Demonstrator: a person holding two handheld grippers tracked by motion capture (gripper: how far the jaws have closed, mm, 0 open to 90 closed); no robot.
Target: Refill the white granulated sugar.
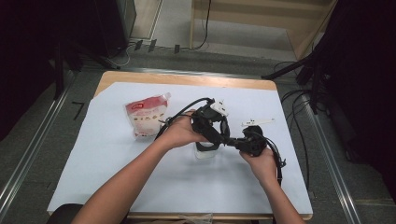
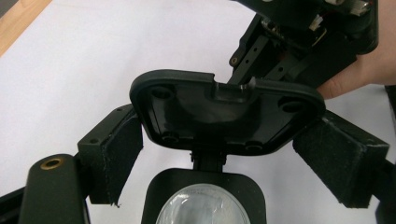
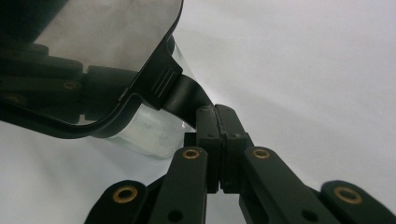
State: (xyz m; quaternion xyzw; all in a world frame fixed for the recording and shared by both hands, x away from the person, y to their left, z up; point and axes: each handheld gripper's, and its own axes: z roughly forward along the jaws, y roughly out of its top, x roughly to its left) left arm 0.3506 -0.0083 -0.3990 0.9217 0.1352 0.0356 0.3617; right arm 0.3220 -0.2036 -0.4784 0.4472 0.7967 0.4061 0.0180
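On the table (image 1: pixel 187 78) in front of you lies a white sheet (image 1: pixel 116 158) that covers nearly all of the wooden top; a strip of bare wood shows along the edge at 12 o'clock. At about 10 o'clock on the sheet you have a red-and-white pouch (image 1: pixel 145 115) with a corner spout, lying flat and tilted, its spout toward 1 o'clock. Beyond the table, at 12 o'clock, stands a pale wooden frame (image 1: pixel 261 21) on the grey floor (image 1: pixel 37 140). Black cables (image 1: pixel 299 100) trail over the floor at 2 o'clock, and dark stands (image 1: pixel 58 70) rise at 10 o'clock.
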